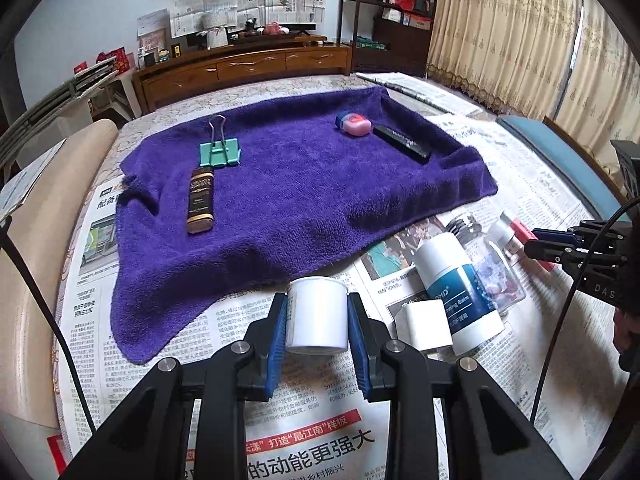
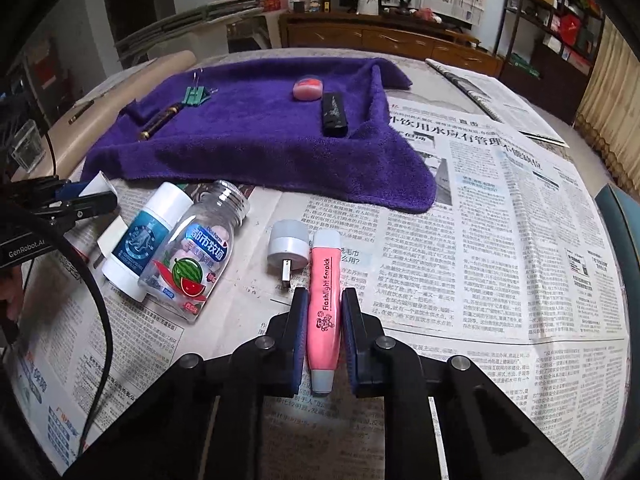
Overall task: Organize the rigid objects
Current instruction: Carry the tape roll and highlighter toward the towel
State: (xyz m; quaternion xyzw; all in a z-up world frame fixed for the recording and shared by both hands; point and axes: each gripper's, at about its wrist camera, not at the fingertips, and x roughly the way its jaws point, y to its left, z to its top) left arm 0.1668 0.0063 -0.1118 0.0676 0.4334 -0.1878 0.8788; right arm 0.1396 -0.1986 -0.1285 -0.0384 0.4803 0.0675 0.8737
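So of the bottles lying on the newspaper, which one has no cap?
The clear bottle with the watermelon label: its threaded neck is bare. The white tube beside it, touching, is capped.

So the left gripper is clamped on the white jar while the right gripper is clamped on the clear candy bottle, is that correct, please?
Not quite. The left gripper does clamp the white jar, but the right gripper is closed on the pink flashlight earpick. The right wrist view shows the clear candy bottle lying untouched on the newspaper.
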